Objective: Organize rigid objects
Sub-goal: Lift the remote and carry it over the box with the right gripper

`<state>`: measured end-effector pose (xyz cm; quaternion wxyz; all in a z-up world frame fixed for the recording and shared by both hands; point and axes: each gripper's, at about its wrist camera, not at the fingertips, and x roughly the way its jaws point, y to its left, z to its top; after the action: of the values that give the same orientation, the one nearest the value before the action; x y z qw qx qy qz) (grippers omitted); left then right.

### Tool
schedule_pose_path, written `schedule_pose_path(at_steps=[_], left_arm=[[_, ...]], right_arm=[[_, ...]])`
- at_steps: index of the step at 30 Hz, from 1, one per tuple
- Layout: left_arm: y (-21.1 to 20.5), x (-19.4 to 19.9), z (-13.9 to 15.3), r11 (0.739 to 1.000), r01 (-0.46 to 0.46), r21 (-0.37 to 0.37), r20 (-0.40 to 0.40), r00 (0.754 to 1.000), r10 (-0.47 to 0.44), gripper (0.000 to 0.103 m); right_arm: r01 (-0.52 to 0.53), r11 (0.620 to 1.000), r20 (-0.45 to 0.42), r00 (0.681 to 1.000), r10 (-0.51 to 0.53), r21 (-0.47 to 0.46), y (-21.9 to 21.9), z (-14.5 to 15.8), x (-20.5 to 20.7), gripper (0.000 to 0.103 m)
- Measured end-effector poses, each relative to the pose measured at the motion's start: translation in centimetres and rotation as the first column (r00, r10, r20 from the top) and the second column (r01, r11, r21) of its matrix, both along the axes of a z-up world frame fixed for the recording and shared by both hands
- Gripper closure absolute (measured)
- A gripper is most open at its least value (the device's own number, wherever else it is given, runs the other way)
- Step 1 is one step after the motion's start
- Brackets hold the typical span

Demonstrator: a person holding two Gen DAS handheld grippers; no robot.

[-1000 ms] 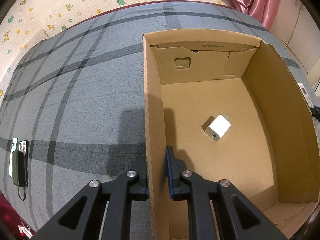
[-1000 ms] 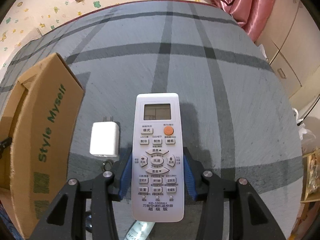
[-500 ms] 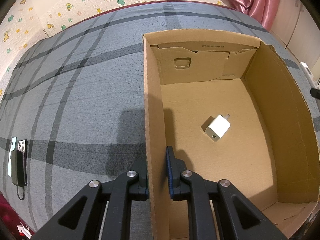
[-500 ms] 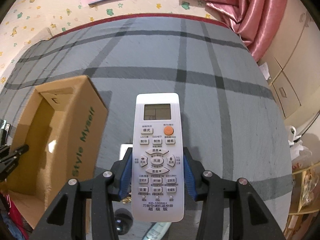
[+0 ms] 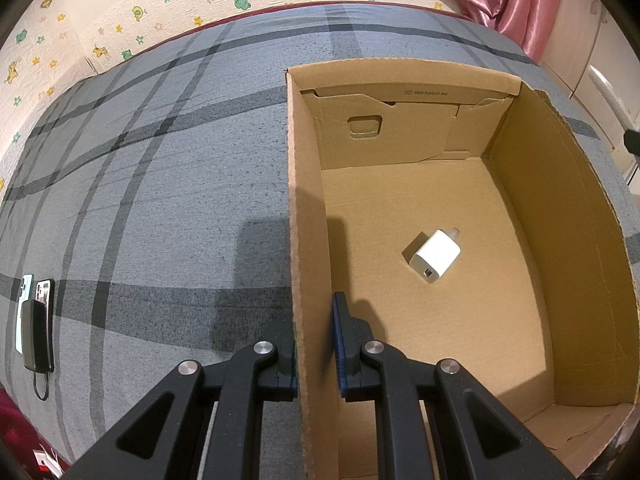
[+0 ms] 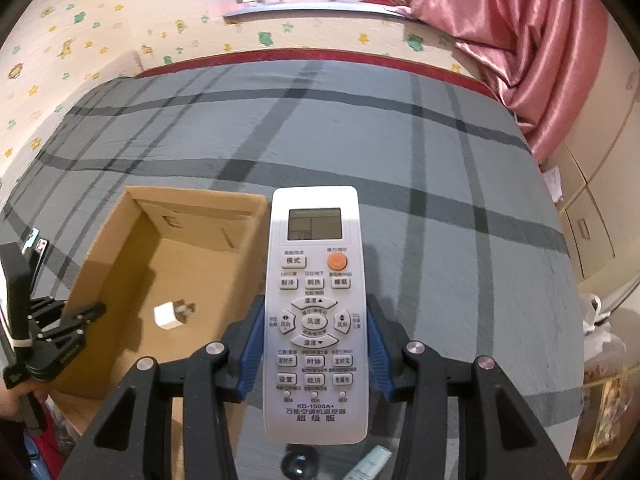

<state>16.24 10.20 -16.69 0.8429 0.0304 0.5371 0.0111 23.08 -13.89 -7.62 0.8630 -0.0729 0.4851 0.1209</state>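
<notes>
My right gripper [image 6: 314, 344] is shut on a white air-conditioner remote [image 6: 315, 304] and holds it high above the bed, just right of an open cardboard box [image 6: 132, 236]. My left gripper [image 5: 314, 340] is shut on the left wall of the cardboard box [image 5: 306, 240], one finger outside and one inside. A white charger plug [image 5: 434, 256] lies on the box floor; it also shows in the right wrist view [image 6: 170, 315]. The left gripper [image 6: 60, 336] shows at the box's near left edge in the right wrist view.
The box sits on a grey plaid bed cover [image 5: 140, 200]. Two phones and a black power bank [image 5: 36, 332] lie at the bed's left edge. A pink curtain [image 6: 520, 40] and cabinets [image 6: 592, 216] stand to the right. A small tube [image 6: 370, 462] lies below the remote.
My right gripper has risen with the remote and swung toward the box, so the box interior and its plug now show. The left gripper has kept its hold on the box wall.
</notes>
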Motion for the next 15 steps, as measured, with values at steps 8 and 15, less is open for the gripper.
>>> schedule_pose_path(at_steps=[8, 15], left_arm=[[0.0, 0.0, 0.0, 1.000, 0.001, 0.001, 0.000, 1.000, -0.001, 0.089], [0.0, 0.0, 0.0, 1.000, 0.001, 0.001, 0.000, 1.000, -0.001, 0.090]], right_arm=[[-0.077, 0.997, 0.007, 0.997, 0.077, 0.022, 4.5, 0.7, -0.3, 0.054], [-0.139, 0.989, -0.005, 0.990, 0.139, 0.042, 8.2, 0.3, -0.7, 0.054]])
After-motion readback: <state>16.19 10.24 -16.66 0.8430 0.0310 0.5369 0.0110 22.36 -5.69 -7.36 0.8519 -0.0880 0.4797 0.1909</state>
